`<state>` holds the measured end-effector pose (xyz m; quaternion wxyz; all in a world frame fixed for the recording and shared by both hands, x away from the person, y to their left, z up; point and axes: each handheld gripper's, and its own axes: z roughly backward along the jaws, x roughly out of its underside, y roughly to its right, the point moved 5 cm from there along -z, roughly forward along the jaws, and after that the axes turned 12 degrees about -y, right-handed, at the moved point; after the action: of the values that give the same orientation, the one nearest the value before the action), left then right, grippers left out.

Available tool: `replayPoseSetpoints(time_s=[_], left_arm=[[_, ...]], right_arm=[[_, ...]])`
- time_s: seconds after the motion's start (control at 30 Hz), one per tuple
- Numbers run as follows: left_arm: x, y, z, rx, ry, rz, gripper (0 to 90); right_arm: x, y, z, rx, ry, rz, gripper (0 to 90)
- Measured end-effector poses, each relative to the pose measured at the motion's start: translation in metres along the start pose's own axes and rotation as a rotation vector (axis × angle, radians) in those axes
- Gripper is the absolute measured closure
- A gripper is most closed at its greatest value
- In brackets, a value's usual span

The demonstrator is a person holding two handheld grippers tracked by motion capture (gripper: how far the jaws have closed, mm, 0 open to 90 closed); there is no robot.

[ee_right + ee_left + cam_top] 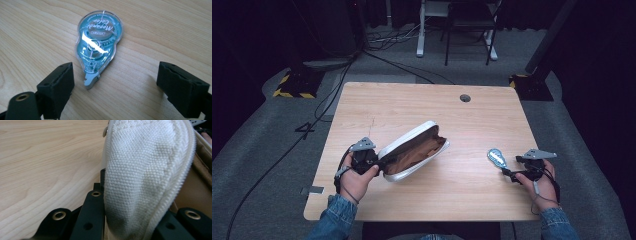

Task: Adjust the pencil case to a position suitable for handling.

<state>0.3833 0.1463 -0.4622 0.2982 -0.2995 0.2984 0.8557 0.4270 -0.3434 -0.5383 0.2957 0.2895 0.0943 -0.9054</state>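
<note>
Two grippers noted: left gripper (379, 165) pinches the open white fabric pouch (414, 150) mid-table; right gripper (113, 87), spread, flanks the teal plastic correction-tape dispenser (99, 47) near the wooden table's (422, 102) right edge.

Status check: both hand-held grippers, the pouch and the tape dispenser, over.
Left hand-held gripper shut on white pouch, pouch open. Right hand-held gripper open, correction tape dispenser flat on table ahead of it. Nothing between them.

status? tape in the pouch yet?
Not yet. Done: the white pouch is unzipped, its brown lining showing. In hand: the left tool is shut on the pouch's end. Left: the correction tape lies flat on the table, ahead of the open right tool, ungrasped.
</note>
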Motion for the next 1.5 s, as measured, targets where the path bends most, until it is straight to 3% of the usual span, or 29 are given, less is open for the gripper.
replayPoseSetpoints(time_s=[0.2,0.9,1.5], left_arm=[[-0.002,0.019,-0.009,0.033,-0.016,-0.038,83.3],[0.003,0.058,-0.032,0.142,-0.089,-0.113,83.1],[0.013,0.076,-0.056,0.213,-0.152,-0.149,83.0]], right_arm=[[0.000,0.000,0.000,0.000,0.000,0.000,14.9],[0.000,0.000,0.000,0.000,0.001,0.001,15.0],[0.000,0.000,0.000,-0.001,0.000,0.001,15.1]])
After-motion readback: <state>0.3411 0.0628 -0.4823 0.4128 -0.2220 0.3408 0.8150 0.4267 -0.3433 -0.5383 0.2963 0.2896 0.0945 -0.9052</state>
